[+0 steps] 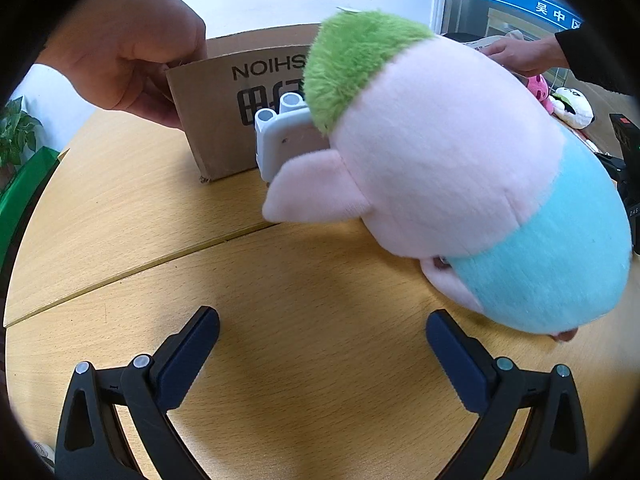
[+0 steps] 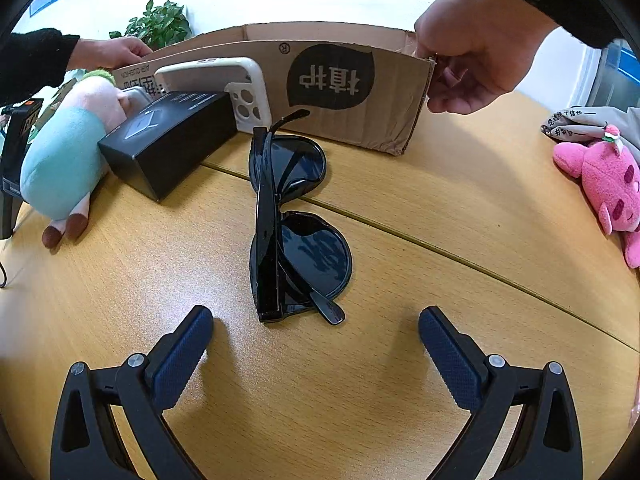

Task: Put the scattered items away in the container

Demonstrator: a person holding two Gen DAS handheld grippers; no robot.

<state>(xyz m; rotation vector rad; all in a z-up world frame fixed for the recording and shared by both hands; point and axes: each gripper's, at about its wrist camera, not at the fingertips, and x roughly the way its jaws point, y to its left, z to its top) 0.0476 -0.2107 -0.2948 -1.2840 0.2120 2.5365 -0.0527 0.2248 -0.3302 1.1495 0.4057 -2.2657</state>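
While both our grippers hang wide open and empty over the round wooden table (image 2: 400, 184), we count one brown cardboard box (image 2: 392, 92), printed "NOIHS" upside down in the left view, two bare hands (image 2: 472, 48) gripping its ends. Before it lie one pair of black sunglasses (image 2: 296, 236), just ahead of the right gripper (image 2: 316, 356), one black carton (image 2: 168, 148), one white phone case (image 2: 244, 84), one pink-and-blue plush (image 1: 460, 168) beside the left gripper (image 1: 322, 354).

L claw (image 1: 322, 344): blk frame; navy ribbed pads; silver screws | R claw (image 2: 316, 346): same
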